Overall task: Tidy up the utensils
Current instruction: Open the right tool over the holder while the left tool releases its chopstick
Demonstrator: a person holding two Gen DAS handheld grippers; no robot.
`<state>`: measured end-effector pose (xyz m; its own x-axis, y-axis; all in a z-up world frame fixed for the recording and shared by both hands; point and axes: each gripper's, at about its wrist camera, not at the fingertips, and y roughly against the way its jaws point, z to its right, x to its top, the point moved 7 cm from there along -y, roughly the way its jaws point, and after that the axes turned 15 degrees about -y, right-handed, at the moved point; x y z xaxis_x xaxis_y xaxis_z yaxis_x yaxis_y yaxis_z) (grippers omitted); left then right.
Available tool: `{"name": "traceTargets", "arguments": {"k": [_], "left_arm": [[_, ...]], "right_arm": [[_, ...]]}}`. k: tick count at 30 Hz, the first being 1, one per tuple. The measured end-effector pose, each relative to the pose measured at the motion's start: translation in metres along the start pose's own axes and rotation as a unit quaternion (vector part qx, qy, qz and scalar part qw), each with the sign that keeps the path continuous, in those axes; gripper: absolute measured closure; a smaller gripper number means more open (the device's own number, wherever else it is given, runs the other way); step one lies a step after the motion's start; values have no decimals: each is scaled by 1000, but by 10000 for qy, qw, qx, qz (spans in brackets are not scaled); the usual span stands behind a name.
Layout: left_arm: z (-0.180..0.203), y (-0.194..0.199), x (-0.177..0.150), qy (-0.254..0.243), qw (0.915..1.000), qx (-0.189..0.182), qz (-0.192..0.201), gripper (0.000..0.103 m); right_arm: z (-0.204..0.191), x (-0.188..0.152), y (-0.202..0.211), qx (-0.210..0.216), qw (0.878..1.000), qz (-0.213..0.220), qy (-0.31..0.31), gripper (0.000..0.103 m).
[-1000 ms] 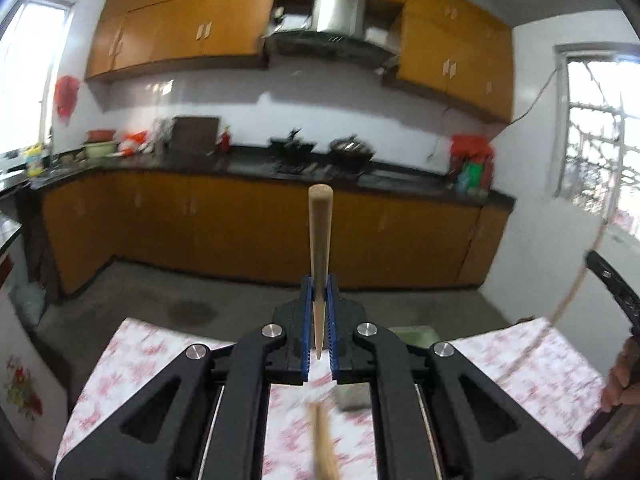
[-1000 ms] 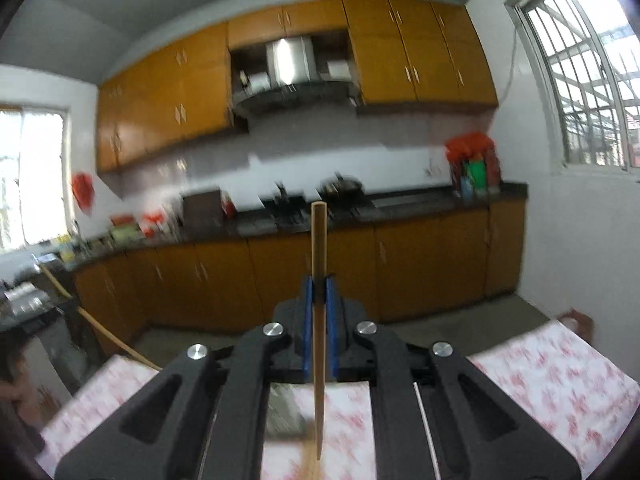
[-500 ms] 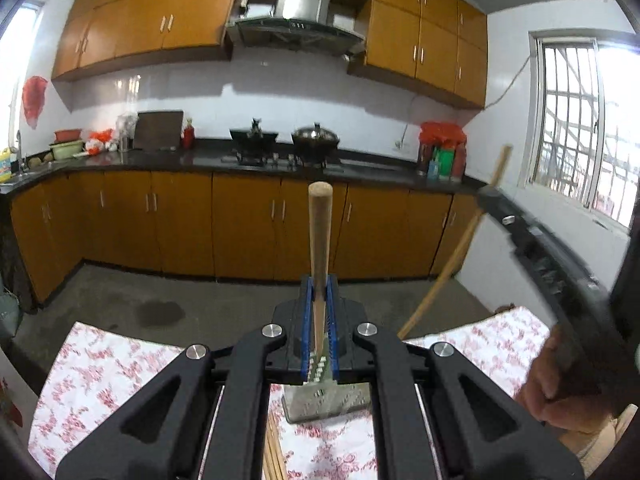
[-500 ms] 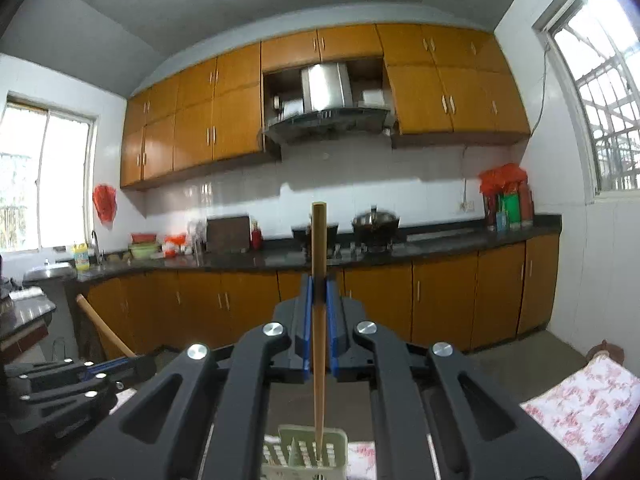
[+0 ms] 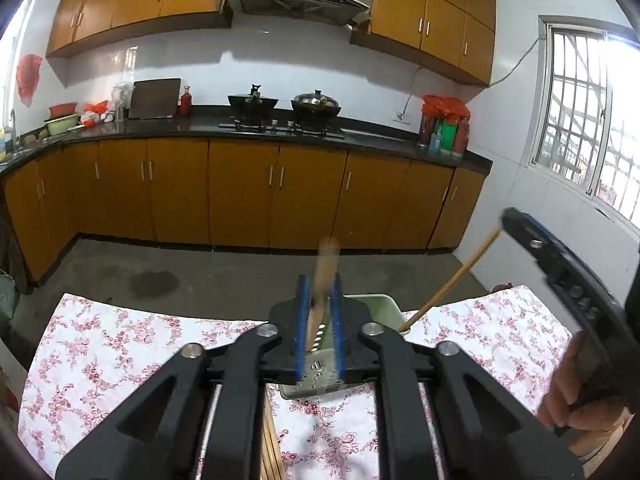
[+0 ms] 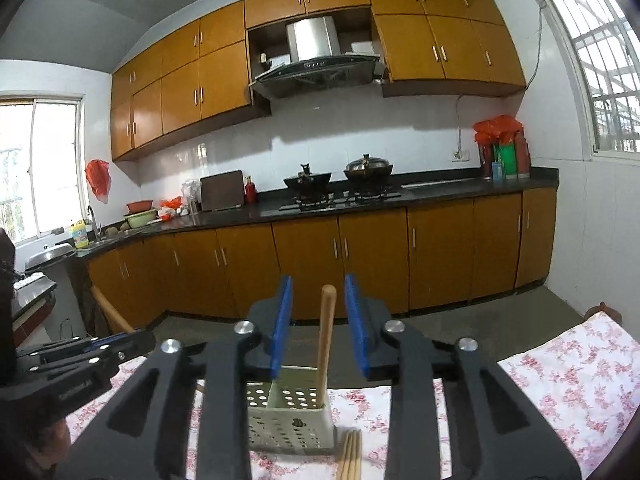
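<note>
You are facing orange cabinets [image 6: 304,264]; two pots [image 6: 368,168] are sitting on the stove under a range hood [image 6: 316,60].

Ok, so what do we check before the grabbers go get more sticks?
1. Right gripper has let go: ok, its fingers stand apart on both sides of the round stick, not touching it.
2. That stick is in the holder: ok, it stands in it.
3. Left gripper has let go: cannot tell, the blurred stick between its fingers hides that.
4. Holder upright on the tablecloth: ok.
5. More to fetch: ok, loose sticks lie in front of the holder.
</note>
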<state>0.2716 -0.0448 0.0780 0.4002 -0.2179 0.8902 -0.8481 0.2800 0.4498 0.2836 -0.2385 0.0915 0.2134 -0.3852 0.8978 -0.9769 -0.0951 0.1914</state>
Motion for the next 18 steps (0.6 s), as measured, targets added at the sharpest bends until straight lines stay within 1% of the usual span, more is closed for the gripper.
{"name": "traceTargets", "arguments": {"k": [1, 2, 6, 8, 11, 12, 13, 14, 15, 16, 17, 18], "left_arm": [[0, 4, 1, 11, 10000, 46, 48, 76], [-2, 8, 3, 25, 9999, 79, 99, 70], [-7, 21, 6, 96, 9996, 135, 221, 68], [-12, 32, 6, 169, 9992, 181, 324, 66], [-22, 54, 2, 293, 9978, 302, 521, 65], [-24, 60, 0, 319, 9973, 341, 561, 65], [-28, 67, -6, 359, 9967, 420, 587, 65], [-32, 71, -12, 397, 9962, 508, 578, 65], [-34, 74, -19, 428, 9960, 576, 531, 65], [-37, 74, -35, 451, 9959, 682, 392, 65], [-39, 72, -47, 458, 9959, 739, 258, 65], [-39, 66, -64, 468, 9960, 763, 45, 65]], "right_arm": [[3, 3, 7, -6, 10000, 24, -33, 69], [6, 6, 17, -21, 10000, 50, -82, 68], [19, 5, 46, -208, 9996, -10, -174, 67], [29, -5, 56, -356, 9990, -185, -173, 66], [51, -41, 62, -655, 9952, -696, -200, 66], [62, -62, 60, -772, 9915, -1014, -258, 66], [68, -77, 57, -796, 9883, -1261, -309, 66], [77, -104, 52, -824, 9817, -1677, -380, 67], [82, -123, 48, -878, 9765, -1931, -382, 72], [87, -148, 44, -942, 9686, -2277, -345, 78], [89, -164, 42, -953, 9631, -2495, -330, 80], [91, -188, 38, -935, 9546, -2812, -320, 82]]}}
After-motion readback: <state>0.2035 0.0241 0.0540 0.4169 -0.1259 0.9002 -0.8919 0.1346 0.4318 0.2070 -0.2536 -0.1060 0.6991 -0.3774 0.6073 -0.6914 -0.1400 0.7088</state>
